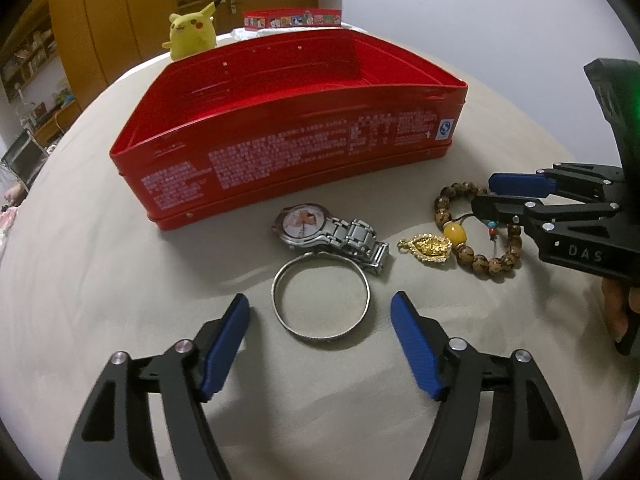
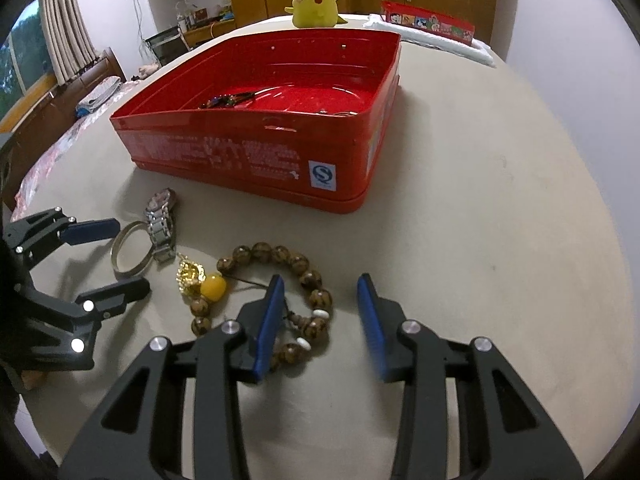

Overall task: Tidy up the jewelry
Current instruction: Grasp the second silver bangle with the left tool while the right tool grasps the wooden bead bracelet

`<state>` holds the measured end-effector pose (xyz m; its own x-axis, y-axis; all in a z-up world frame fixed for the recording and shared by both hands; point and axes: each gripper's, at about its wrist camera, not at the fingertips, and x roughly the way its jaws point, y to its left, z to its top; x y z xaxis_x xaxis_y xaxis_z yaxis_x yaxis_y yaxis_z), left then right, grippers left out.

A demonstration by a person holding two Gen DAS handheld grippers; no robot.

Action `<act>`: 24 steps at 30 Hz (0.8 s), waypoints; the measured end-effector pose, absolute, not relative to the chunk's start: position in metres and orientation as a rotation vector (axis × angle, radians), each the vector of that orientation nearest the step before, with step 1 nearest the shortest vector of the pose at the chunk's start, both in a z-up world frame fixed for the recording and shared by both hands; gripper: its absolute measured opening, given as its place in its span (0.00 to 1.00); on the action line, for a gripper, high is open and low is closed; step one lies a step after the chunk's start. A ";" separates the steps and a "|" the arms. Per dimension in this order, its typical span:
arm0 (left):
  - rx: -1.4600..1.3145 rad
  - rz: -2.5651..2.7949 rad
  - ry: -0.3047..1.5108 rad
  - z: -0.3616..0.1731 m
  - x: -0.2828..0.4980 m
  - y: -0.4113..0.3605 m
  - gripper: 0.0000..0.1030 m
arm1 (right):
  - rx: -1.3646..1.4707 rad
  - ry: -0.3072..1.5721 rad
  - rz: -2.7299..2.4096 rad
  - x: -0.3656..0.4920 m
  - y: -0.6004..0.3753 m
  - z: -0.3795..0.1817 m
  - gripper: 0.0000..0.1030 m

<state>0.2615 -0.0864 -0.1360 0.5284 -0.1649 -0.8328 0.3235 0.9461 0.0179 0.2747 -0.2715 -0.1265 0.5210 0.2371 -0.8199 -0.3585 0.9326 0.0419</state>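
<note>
A red tin box (image 1: 280, 152) stands open on the beige table; it also shows in the right wrist view (image 2: 256, 152) with some dark jewelry (image 2: 228, 101) inside. In front of it lie a silver watch (image 1: 332, 234), a silver bangle (image 1: 321, 299), a gold pendant (image 1: 428, 247) and a brown bead bracelet (image 1: 480, 258). My left gripper (image 1: 320, 320) is open, its fingers either side of the bangle. My right gripper (image 2: 320, 312) is open over the bead bracelet (image 2: 312, 280), its left finger (image 2: 268, 320) above the beads.
A yellow Pikachu plush (image 1: 190, 32) and a red lid (image 1: 292, 19) on a white cloth sit at the table's far edge behind the box. Cabinets, a door and shelves stand beyond the table.
</note>
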 end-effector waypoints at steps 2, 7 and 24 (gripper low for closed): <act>0.190 -0.302 0.963 -0.135 0.259 -0.089 0.60 | -0.140 0.956 0.359 0.274 -0.271 -0.127 0.29; 0.197 -0.310 0.957 -0.135 0.257 -0.091 0.54 | -0.134 0.949 0.357 0.275 -0.273 -0.129 0.20; 0.151 -0.288 0.958 -0.129 0.252 -0.077 0.48 | -0.100 0.942 0.371 0.262 -0.277 -0.118 0.03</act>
